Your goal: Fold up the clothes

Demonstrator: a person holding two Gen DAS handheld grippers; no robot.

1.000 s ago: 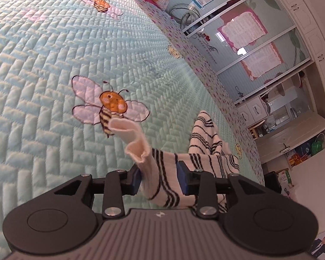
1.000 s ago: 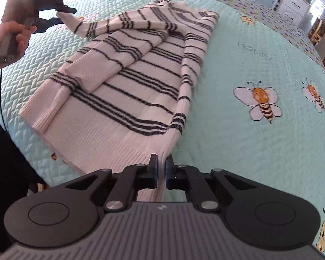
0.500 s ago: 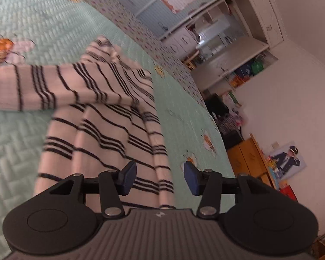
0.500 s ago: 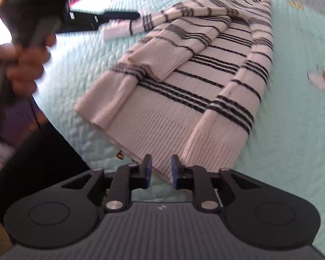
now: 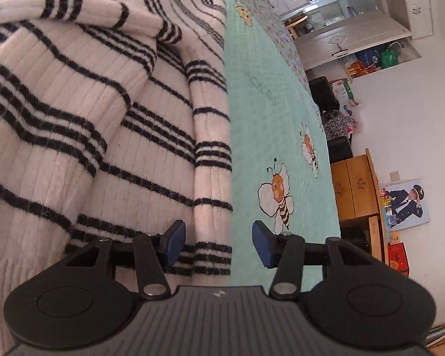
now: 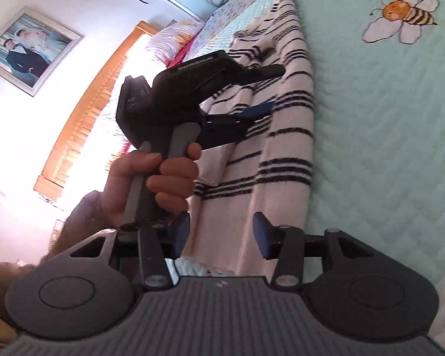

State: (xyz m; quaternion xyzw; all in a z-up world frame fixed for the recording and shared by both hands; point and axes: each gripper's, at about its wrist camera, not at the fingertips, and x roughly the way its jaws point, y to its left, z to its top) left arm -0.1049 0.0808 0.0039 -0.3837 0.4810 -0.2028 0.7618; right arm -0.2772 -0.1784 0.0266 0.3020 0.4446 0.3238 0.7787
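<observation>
Left gripper (image 5: 216,244) open, nothing gripped. Right gripper (image 6: 221,237) just opened, fingers apart, empty. Hand (image 6: 151,184) grips left gripper's handle.

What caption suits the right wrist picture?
Two open grippers, right gripper and left gripper, over a striped sweater on a bee-patterned quilt.

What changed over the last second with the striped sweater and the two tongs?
The left tongs let go of the sleeve, now laid across the striped sweater, and swung to its hem. The right tongs have just been opening, gripping nothing. The sweater stays on the bee quilt.
</observation>
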